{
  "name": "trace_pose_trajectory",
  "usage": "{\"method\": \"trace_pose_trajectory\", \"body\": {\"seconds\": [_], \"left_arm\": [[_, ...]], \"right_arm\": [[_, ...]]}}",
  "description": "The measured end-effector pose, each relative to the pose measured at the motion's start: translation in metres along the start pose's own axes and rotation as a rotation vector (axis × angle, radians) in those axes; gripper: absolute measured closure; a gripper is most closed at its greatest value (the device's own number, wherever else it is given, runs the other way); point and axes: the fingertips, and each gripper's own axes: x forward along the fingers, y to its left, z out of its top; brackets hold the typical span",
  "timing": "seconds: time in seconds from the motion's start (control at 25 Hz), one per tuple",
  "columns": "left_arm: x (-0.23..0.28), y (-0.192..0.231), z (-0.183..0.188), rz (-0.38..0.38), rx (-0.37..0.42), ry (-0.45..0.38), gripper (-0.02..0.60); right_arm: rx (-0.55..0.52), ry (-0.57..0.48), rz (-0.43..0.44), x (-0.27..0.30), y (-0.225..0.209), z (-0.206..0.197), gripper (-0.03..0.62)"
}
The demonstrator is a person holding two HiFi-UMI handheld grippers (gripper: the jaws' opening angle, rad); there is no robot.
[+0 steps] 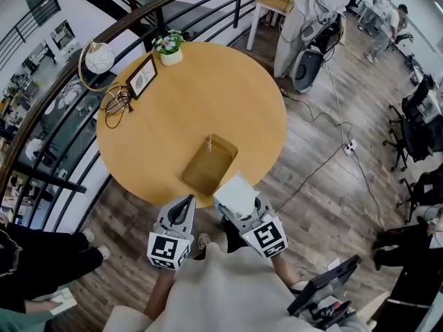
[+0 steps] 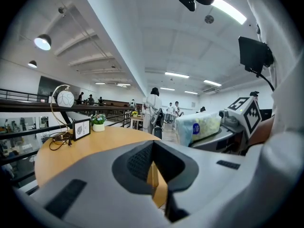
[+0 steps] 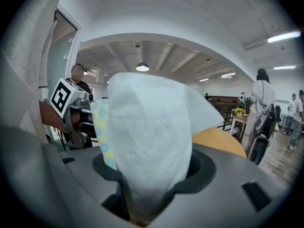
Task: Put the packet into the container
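Container (image 1: 209, 163), a shallow amber-brown tray, lies on the round wooden table (image 1: 208, 95) just ahead of both hand-held grippers, its near end close to the table edge nearest them; nothing shows inside it, and a small pale piece at its far rim is too small to tell

Packet (image 1: 237, 194), white and soft with a yellow-and-blue printed strip along 1 side, is outside the container, raised above the table's near edge just to the right of the tray's near corner

Right gripper (image 1: 239, 206) grasps the packet: in the right gripper view its jaws stand fairly wide and press on the lower part of the packet (image 3: 152, 137), which bulges up out of the right gripper (image 3: 152, 184) and fills most of that view

Left gripper (image 1: 184, 206) sits just beside the right one, at its left, tips aimed at the near end of the tray; in the left gripper view the left gripper (image 2: 151, 163) has its 2 jaws closed together with nothing between them, and the packet (image 2: 199, 127) shows off to its right

Beyond the tray, at the table's far side from the grippers, stand a small pot of flowers (image 1: 169, 47), a framed card (image 1: 142, 77) and a ring lamp with a white globe (image 1: 97, 59)
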Motion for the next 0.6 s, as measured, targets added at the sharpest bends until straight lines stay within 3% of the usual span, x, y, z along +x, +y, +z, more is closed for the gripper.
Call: {"method": "trace_pose_trajectory", "body": {"seconds": [0.6], "left_arm": [[0.051,0.066,0.029,0.342,-0.009,0.053,0.577]], "right_arm": [[0.000,-0.033,0.217,0.061,-0.103,0.024,0.329]]}}
